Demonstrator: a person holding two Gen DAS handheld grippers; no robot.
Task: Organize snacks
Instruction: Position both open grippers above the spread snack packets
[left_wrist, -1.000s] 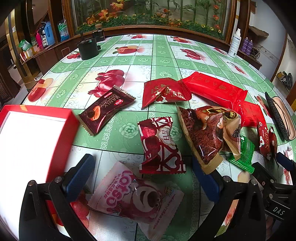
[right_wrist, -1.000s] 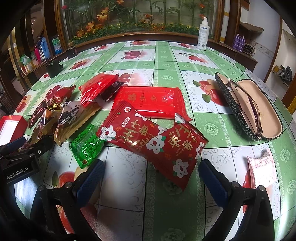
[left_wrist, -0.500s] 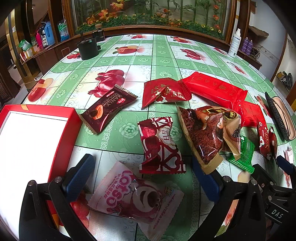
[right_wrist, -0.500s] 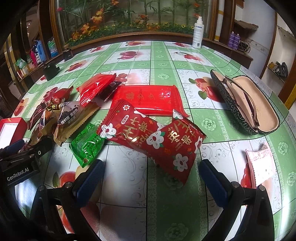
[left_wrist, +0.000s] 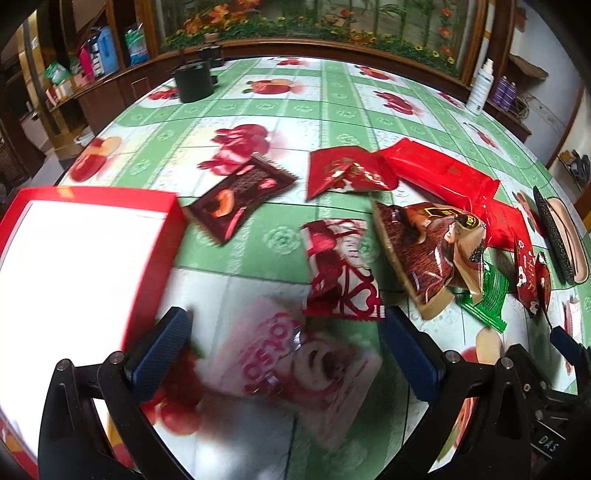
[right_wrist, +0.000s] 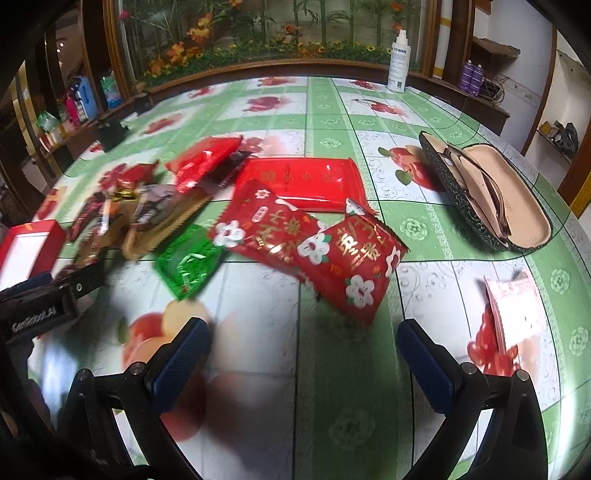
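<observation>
Jaws wide, pink pkt (left_wrist: 291, 365) btwn.

1. The pink bear packet (left_wrist: 295, 365) was smeared by motion blur, its lettering barely legible.
2. The red box (left_wrist: 85, 266) ran off the left edge of the left wrist view.
3. The green packet (left_wrist: 485, 299) lay partly under the brown bag (left_wrist: 428, 254).
4. The heart-patterned packet (left_wrist: 340, 273) was blurred, its print unreadable.
</observation>
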